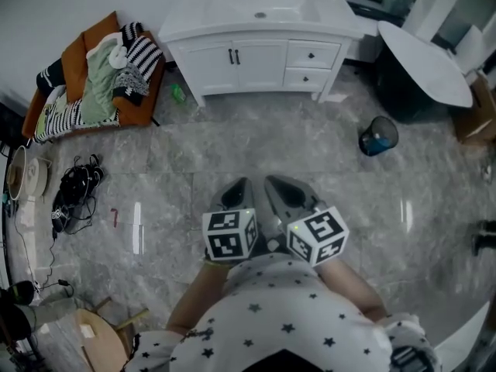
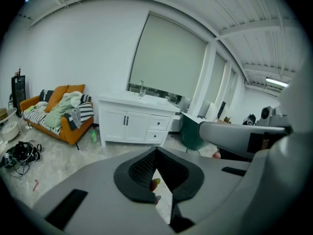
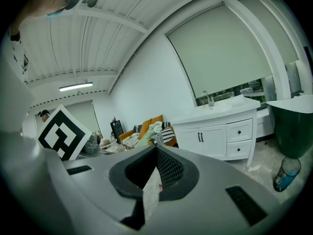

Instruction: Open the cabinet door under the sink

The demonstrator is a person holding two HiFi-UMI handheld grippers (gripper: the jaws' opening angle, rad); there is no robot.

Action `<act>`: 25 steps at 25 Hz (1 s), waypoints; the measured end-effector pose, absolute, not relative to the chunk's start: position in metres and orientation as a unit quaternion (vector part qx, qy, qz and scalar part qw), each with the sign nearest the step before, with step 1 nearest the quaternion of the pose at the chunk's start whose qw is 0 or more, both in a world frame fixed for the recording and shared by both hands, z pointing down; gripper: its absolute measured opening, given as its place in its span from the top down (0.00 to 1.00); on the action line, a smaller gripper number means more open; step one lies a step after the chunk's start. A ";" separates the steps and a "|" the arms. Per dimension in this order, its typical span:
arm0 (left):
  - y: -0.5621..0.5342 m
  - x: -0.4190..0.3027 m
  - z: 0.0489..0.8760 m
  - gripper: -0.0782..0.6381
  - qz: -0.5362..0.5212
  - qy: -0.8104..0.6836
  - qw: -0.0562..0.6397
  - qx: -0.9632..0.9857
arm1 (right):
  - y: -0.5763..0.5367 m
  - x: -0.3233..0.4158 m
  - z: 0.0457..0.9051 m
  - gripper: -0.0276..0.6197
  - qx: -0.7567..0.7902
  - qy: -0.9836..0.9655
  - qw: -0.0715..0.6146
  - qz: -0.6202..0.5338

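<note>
The white vanity cabinet (image 1: 256, 56) stands against the far wall with a sink (image 1: 260, 10) on top. Its two doors (image 1: 232, 59) have black handles and are closed, with two drawers (image 1: 310, 62) to their right. The doors also appear in the left gripper view (image 2: 126, 124) and the right gripper view (image 3: 200, 140), several paces away. Close to the person's body, my left gripper (image 1: 239, 186) and right gripper (image 1: 280, 184) are held side by side over the grey floor. Both point toward the cabinet. The left gripper (image 2: 156, 151) and the right gripper (image 3: 156, 148) each have their jaw tips together and hold nothing.
An orange sofa (image 1: 93, 76) piled with clothes stands left of the cabinet, with a green bottle (image 1: 178, 93) on the floor between them. To the right are a blue bin (image 1: 377, 136) and a white round table (image 1: 426, 60). Black cables (image 1: 74, 188) lie at the left.
</note>
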State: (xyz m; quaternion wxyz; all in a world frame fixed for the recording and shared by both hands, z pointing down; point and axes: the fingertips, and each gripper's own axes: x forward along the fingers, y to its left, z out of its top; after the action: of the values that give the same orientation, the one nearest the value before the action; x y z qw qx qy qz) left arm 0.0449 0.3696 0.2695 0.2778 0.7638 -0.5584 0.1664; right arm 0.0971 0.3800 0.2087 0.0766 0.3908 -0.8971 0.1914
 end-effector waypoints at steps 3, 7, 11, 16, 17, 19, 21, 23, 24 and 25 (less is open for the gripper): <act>0.352 0.045 0.272 0.89 0.168 -0.555 0.276 0.767 | 0.365 0.097 0.211 0.95 0.395 -0.895 0.081 0.191; 0.325 0.042 0.268 0.89 0.167 -0.551 0.273 0.771 | 0.340 0.095 0.208 0.95 0.398 -0.895 0.079 0.188; 0.298 0.035 0.268 0.89 0.170 -0.548 0.271 0.773 | 0.312 0.085 0.207 0.95 0.400 -0.894 0.085 0.181; 0.266 0.019 0.268 0.89 0.173 -0.547 0.272 0.773 | 0.278 0.065 0.205 0.95 0.393 -0.898 0.088 0.179; 0.260 0.016 0.268 0.89 0.172 -0.547 0.274 0.772 | 0.272 0.061 0.204 0.95 0.392 -0.898 0.089 0.179; 0.248 0.009 0.265 0.89 0.170 -0.547 0.276 0.772 | 0.261 0.053 0.202 0.95 0.390 -0.899 0.091 0.176; 0.236 0.002 0.263 0.89 0.167 -0.548 0.277 0.771 | 0.250 0.047 0.199 0.95 0.390 -0.900 0.090 0.174; 0.226 -0.002 0.262 0.89 0.164 -0.548 0.278 0.771 | 0.242 0.042 0.198 0.95 0.391 -0.899 0.091 0.173; 0.221 -0.004 0.262 0.89 0.163 -0.548 0.279 0.772 | 0.237 0.041 0.197 0.95 0.392 -0.899 0.092 0.173; 0.217 -0.006 0.262 0.89 0.163 -0.547 0.280 0.772 | 0.233 0.039 0.197 0.95 0.393 -0.898 0.094 0.173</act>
State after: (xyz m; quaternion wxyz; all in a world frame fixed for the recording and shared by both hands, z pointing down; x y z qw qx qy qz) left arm -0.0057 0.2166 0.2622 0.2796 0.7720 -0.5471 0.1628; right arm 0.0388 0.2326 0.1968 0.0936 0.3933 -0.8982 0.1725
